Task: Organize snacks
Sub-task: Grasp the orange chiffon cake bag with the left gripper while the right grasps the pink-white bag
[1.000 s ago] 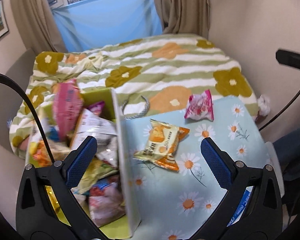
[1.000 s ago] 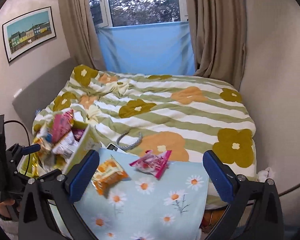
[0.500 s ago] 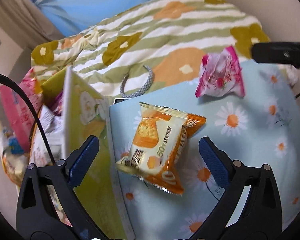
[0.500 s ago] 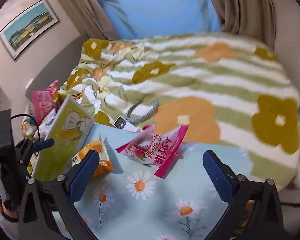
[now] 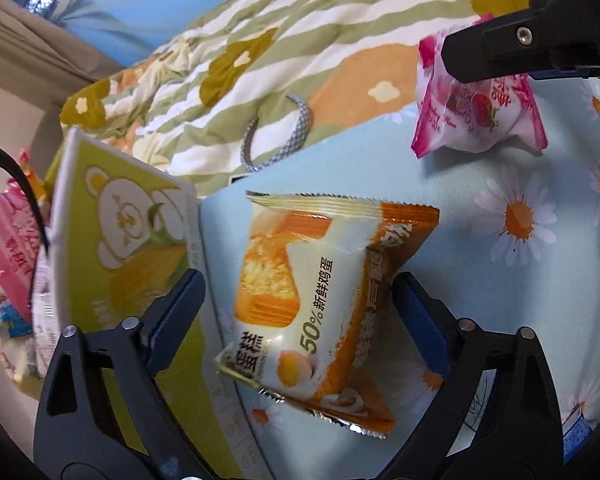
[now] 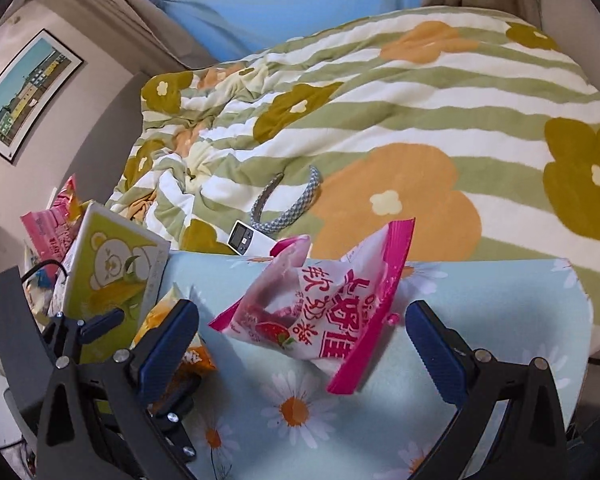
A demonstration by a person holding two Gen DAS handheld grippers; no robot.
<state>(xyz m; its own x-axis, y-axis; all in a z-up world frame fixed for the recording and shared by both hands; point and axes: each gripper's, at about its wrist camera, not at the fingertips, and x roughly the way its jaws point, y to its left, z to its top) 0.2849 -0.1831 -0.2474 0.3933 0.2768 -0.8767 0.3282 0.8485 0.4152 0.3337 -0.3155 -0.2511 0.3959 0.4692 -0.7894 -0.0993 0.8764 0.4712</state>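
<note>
Both my grippers stood spread — the left gripper (image 5: 298,308) straddling the orange cake packet (image 5: 320,300) on the daisy cloth (image 5: 540,280), the right gripper (image 6: 300,340) around the pink strawberry packet (image 6: 324,320). Step judged: pre-grasp; next, closing squarely, then carrying to the green box (image 5: 112,240) at nine o'clock.

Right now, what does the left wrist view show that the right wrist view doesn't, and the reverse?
Only the left wrist view shows the orange cake packet's whole front, lying between the open left gripper's fingers. Only the right wrist view shows the framed picture and the white remote. Both show the pink strawberry packet, the green bear box, the grey headband and the daisy cloth.
</note>
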